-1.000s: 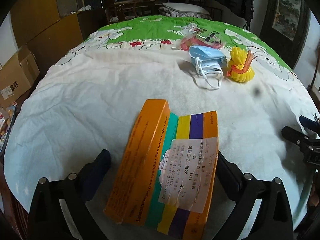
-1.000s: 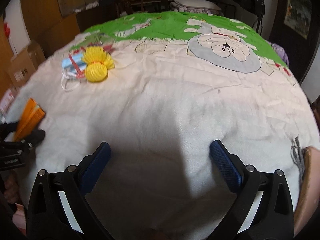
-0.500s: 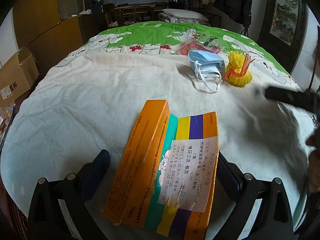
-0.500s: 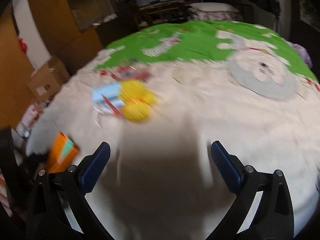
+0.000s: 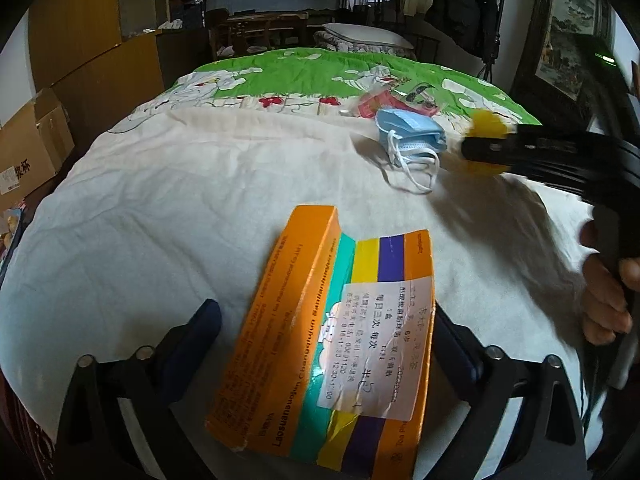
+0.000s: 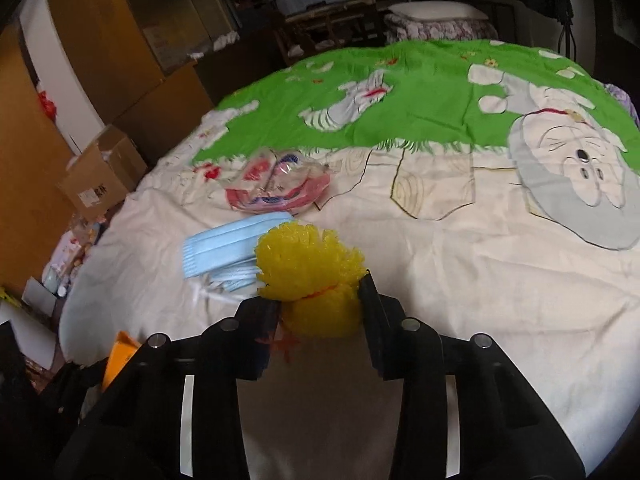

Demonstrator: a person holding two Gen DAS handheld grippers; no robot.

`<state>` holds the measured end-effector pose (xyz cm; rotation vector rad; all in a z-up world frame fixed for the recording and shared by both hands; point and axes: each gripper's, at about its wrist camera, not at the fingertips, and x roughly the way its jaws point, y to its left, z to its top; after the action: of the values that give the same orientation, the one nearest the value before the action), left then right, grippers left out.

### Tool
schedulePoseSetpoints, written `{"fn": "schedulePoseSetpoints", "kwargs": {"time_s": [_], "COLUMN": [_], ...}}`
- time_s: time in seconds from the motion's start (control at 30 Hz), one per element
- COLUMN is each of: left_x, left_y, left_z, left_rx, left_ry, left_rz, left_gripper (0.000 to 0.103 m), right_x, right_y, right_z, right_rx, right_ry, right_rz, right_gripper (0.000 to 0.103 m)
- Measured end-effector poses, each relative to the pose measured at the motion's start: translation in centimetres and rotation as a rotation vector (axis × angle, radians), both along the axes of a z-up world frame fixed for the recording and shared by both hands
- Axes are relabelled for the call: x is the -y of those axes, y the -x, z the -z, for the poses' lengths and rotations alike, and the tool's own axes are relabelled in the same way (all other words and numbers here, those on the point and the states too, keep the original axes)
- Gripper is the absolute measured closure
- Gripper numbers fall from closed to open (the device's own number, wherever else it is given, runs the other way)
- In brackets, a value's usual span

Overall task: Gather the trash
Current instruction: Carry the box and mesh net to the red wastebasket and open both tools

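Right gripper point(image 6: 320, 304): narrowed around the yellow foam fruit net point(image 6: 310, 280), mid-bedspread point(image 6: 460, 264).
Net: light, squashy; pinch its tied waist.
Left gripper point(image 5: 326, 344): wide, straddling the medicine box point(image 5: 332, 336).
Face mask point(image 6: 224, 252): beside the net.

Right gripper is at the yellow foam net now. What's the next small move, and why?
Probably lift the right gripper a little, straight up. Its fingers appear pinched on the waist of the yellow foam net, which rests on the bed sheet touching the blue face mask. A short lift would confirm the grip and clear the mask's loops.
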<state>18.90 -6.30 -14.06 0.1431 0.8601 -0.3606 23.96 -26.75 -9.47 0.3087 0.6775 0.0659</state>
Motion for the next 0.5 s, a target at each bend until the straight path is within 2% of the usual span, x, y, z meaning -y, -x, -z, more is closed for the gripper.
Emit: {"fn": "schedulePoseSetpoints", "kwargs": {"time_s": [0.07,0.13,0.27,0.5], "left_x": [-0.3,-0.8,-1.6,-2.3], "left_y": [0.1,0.2,0.5,2.7], "left_z": [-0.4,-0.9,-1.4,-3.9], "left_rx": [0.003,-0.012,-0.038,0.008], "left_ry": [0.001,0.018,0.049,0.037], "left_rz": [-0.005,-0.007,-0.028,-0.057], "left_gripper": [0.029,0.037,0.039,0.039], "right_x": [0.3,0.7,1.3,1.5], "right_y": [1.4,2.7,4.6,7.8], "right_z": [-0.4,-0.6,-1.0,-2.0], "right_rx": [0.017,0.022,0.032,0.061], "right_ry": [0.004,-0.011,-0.03,-0.05], "right_rz": [0.009,0.011,0.017,0.001], "right_gripper": [0.064,0.064,0.064,0.064]}}
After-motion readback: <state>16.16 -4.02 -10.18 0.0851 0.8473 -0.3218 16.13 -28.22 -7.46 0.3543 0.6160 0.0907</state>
